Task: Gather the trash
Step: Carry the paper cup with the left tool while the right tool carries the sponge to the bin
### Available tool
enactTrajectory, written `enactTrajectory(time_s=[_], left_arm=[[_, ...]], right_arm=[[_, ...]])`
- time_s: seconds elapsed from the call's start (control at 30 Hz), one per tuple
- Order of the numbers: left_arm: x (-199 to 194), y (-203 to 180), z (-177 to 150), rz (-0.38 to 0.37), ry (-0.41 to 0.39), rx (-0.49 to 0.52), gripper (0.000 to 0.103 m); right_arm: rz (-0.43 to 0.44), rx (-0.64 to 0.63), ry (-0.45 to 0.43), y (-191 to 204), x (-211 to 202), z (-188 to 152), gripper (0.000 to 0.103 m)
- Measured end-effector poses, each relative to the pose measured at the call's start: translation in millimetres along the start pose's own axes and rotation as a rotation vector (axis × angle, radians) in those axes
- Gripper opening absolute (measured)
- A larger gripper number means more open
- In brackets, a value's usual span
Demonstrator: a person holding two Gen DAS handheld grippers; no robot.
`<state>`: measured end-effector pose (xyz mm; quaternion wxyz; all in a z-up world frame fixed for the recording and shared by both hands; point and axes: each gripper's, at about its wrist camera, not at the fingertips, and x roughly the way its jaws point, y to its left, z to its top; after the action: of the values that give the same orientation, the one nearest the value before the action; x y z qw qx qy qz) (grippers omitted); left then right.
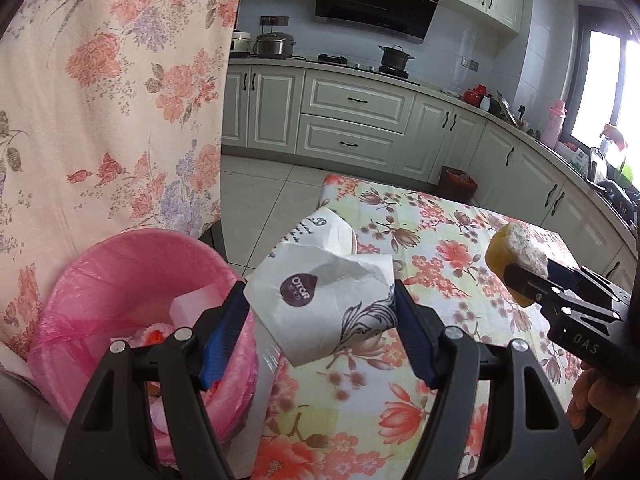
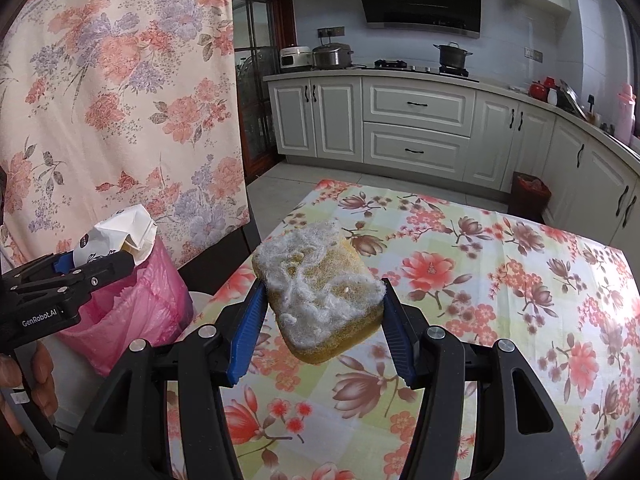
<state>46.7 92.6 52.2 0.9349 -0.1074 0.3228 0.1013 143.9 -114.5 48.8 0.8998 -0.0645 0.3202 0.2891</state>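
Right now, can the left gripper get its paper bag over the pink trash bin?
Probably yes. The left gripper holds the paper bag just beside the pink trash bin, whose mouth is open. Nothing stands between them; the right gripper, holding the sponge, is farther off.

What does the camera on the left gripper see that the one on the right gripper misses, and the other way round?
Only the left wrist view looks down into the pink bin, showing trash already inside, and shows a window.

Only the right wrist view shows the sponge's whole worn top, and a dark glass door behind the floral curtain.

Both show the left gripper shut on the white paper bag, the right gripper shut on the sponge, and the floral tablecloth.
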Motion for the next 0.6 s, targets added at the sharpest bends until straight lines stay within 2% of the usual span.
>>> enactTrajectory(time_s=[0.37, 0.6], left_arm=[[-29, 84, -1, 0.145, -0.039, -0.065, 0.069], [-34, 122, 3, 0.203, -0.042, -0.072, 0.069]], right_arm=[[0.071, -0.063, 0.008, 58, 14, 14, 0.053], [0.129, -0.12, 0.01, 104, 27, 28, 0.053]])
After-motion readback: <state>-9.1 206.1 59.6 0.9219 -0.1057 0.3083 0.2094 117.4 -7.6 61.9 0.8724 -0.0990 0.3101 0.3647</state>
